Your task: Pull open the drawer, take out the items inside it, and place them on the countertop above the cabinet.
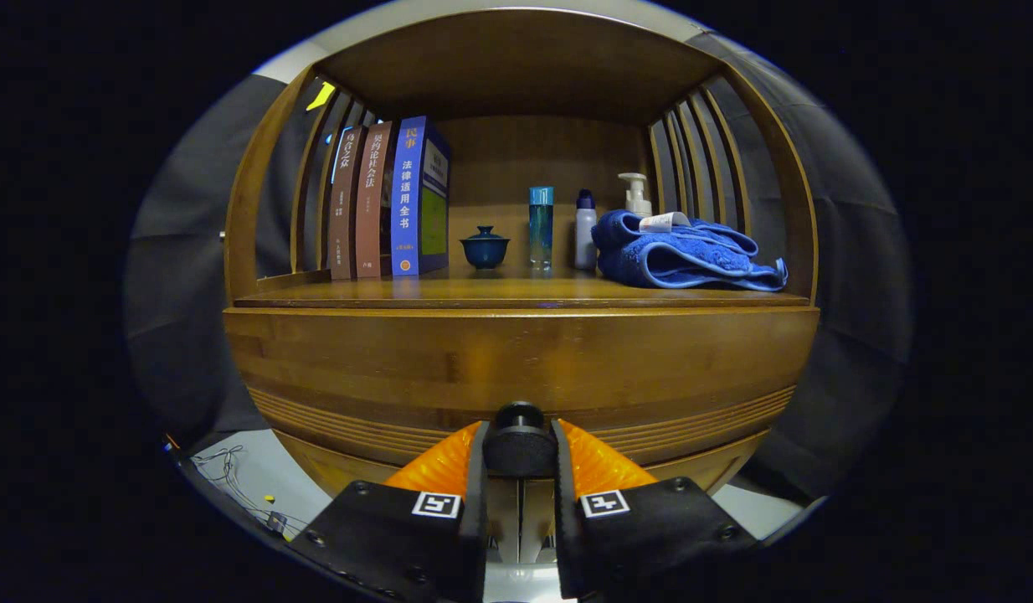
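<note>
A: What is the cabinet (516, 352) made of?

B: It is warm brown wood with a visible grain, smooth and slightly glossy. The drawer front (449, 360) is a broad flat panel with fine horizontal grooves cut along its lower part. Thin vertical slats form the side walls of the open compartment above it.

A: And what sits on the bench (516, 291) above the drawer?

B: 3 upright books (391, 201) stand to the left, 2 with brownish spines and 1 blue. Next comes a small, round, dark blue lidded cup (485, 246) with a glazed look. Beside it stands a tall, clear bluish cylinder bottle (541, 226), then a small white bottle (585, 229) with a dark cap. A white pump bottle (636, 194) rises behind a plush, folded blue towel (684, 255) with a piped edge, and a small white tube (664, 222) lies on top of the towel.

A: Where is the gripper (519, 448)?

B: It sits low against the drawer front. Its 2 fingers (596, 461) have ribbed faces, and they are closed tight on the round dark drawer knob (519, 442), 1 on each side, pressing it. The knob looks matte and cylindrical, with a smaller cap at its tip.

A: Is the drawer open?

B: The panel appears flush with the cabinet, so it looks closed. Its contents are hidden.
</note>
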### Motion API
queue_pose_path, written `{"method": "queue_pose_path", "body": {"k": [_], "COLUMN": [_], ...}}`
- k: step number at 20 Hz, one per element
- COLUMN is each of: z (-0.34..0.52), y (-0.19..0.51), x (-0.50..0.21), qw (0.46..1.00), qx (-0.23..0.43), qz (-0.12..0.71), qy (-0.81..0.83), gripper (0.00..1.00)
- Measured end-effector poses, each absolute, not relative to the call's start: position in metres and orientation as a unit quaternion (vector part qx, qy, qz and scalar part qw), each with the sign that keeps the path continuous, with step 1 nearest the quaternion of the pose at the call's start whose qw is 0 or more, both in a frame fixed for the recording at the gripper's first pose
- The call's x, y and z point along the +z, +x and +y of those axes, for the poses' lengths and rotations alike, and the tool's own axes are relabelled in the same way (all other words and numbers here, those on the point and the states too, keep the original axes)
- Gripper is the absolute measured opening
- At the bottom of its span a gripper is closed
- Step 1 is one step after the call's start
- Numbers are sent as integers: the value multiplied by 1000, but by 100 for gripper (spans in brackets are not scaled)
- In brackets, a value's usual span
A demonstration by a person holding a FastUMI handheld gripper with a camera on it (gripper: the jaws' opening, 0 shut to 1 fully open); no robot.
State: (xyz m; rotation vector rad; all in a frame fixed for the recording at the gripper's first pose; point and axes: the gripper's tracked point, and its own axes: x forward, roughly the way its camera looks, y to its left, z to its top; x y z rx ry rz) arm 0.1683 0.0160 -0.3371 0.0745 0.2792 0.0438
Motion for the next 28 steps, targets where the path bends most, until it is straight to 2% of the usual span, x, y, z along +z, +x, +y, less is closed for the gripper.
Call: {"method": "queue_pose_path", "body": {"k": [19, 28], "z": [10, 10], "y": [31, 15], "x": [-321, -326], "qw": [992, 991], "qx": [17, 15], "qz": [122, 125], "qy": [39, 45], "gripper": [37, 37]}}
